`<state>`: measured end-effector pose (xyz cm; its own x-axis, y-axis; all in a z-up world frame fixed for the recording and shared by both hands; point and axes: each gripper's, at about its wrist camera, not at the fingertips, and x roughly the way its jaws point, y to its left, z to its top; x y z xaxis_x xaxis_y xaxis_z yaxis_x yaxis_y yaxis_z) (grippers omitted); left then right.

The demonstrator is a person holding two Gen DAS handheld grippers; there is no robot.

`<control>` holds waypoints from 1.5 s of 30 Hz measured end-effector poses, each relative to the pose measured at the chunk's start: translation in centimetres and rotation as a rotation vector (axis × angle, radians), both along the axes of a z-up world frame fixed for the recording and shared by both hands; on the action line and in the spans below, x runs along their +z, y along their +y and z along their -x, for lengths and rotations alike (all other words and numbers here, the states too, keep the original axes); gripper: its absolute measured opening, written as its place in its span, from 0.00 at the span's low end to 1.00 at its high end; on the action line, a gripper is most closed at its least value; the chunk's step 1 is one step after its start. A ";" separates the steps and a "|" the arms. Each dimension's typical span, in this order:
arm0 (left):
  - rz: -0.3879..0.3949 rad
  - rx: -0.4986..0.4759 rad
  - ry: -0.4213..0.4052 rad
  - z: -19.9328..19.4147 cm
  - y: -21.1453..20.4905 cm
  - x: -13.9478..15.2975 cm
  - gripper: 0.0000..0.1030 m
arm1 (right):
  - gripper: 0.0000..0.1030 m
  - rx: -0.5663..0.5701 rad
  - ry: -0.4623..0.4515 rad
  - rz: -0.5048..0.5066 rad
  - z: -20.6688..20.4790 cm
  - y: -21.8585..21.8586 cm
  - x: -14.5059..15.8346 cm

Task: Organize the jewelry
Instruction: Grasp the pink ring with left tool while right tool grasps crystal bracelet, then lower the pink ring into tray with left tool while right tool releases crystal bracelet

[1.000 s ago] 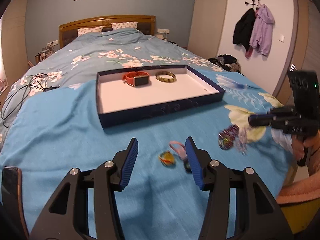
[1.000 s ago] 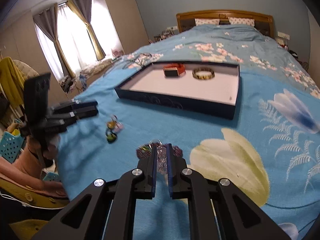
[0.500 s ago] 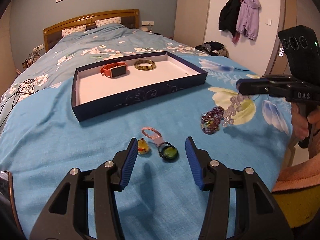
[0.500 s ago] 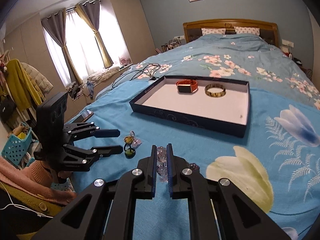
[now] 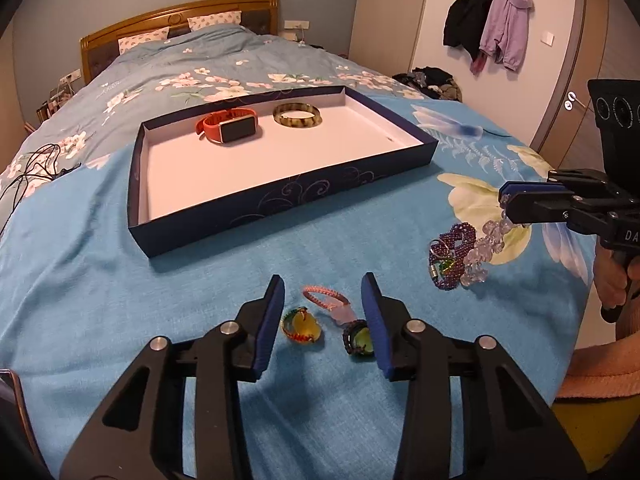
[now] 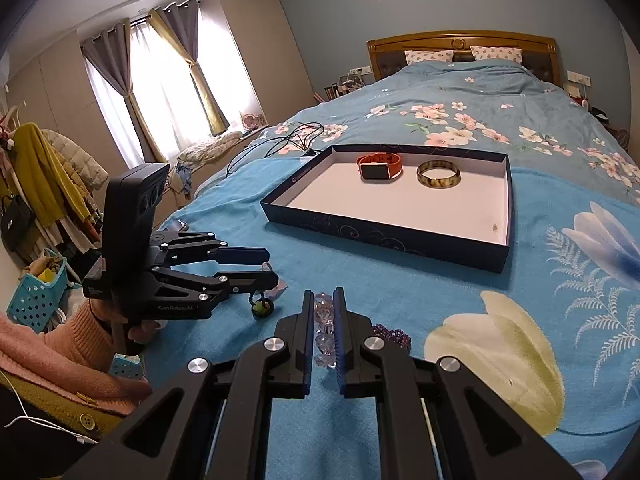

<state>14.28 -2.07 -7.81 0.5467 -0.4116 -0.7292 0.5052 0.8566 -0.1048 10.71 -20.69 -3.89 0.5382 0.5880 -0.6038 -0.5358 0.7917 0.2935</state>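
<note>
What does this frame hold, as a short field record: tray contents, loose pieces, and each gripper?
tray: on the bed, holds orange watch and bangle
loose on bedspread: purple bead piece, pink cord charm, yellow charm, green charm
left gripper: open, fingers either side of the charms
right gripper: shut on clear bead bracelet, which hangs from it
</note>
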 end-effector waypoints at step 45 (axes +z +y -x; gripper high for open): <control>0.036 0.025 -0.164 -2.9 0.0 6.1 0.20 | 0.07 -0.067 -0.119 -0.044 -8.2 0.6 4.9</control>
<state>17.14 -2.11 -1.70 0.6675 -0.4203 -0.6146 0.4962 0.8666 -0.0537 18.88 -20.09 0.97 0.6434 0.5728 -0.5078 -0.5156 0.8146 0.2656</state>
